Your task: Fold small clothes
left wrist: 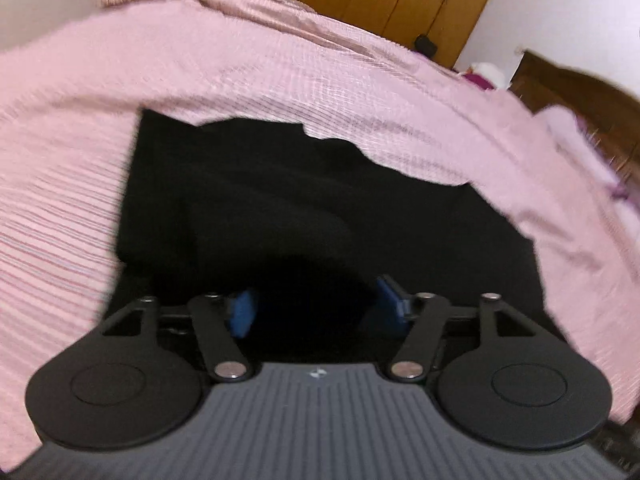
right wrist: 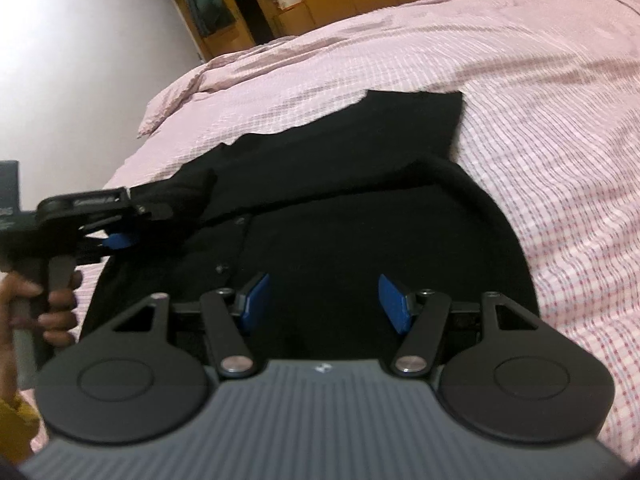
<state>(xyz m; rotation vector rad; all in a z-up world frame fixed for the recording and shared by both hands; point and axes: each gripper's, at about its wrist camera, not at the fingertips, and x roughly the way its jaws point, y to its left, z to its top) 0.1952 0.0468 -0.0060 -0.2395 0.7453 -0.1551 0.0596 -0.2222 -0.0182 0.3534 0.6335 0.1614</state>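
My left gripper [left wrist: 316, 304] hangs with its blue pads spread and nothing pinched, low over the near edge of the black garment [left wrist: 280, 200], which lies flat in the middle of the pink checked bedspread [left wrist: 60, 200]. My right gripper [right wrist: 324, 304] is spread too, over the garment's button placket [right wrist: 230, 248], gripping nothing. The risk as I judge it: black on black hides the layers, so a careless pinch could catch bedspread with the cloth, or only the top layer, and skew the fold.

My black left gripper with blue pads [left wrist: 316, 304] gapes open, low centre; my matching right gripper [right wrist: 326, 302] likewise; my hand [right wrist: 44, 300] grips its handle, lower left.
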